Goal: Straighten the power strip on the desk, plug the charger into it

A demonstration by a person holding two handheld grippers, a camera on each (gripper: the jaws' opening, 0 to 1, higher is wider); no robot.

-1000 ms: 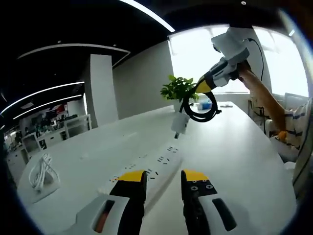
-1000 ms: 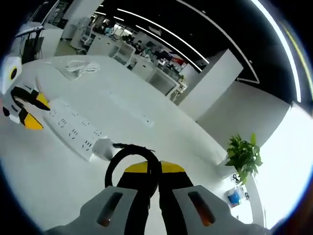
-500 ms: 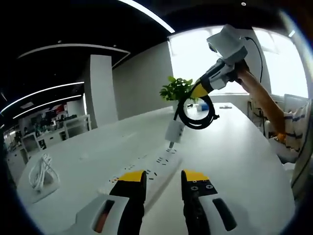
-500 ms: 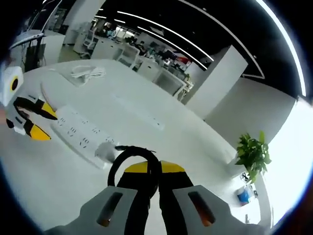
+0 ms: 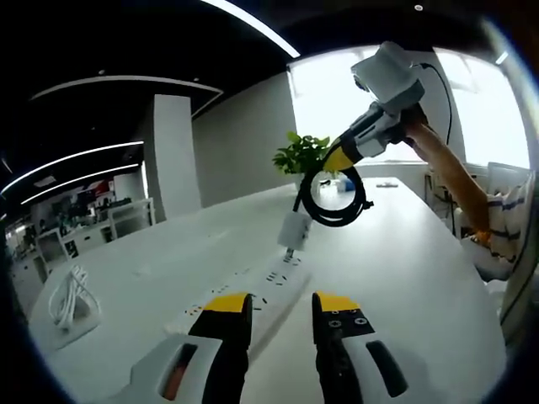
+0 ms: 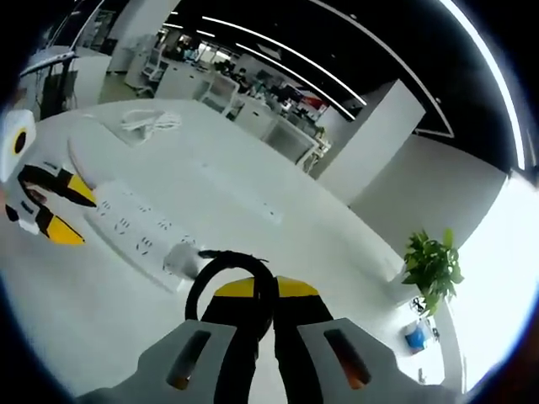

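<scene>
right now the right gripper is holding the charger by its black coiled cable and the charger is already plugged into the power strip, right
Not quite. The right gripper does hold the charger by its black coiled cable, but the charger is not plugged in: in the left gripper view it hangs just above the end of the power strip, prongs pointing down at the sockets.

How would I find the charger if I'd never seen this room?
Look at the long white desk and find the white power strip lying on it. Just above its far end hangs a small white block, the charger. It alone dangles in the air, under a black cable loop held by the right gripper.
</scene>
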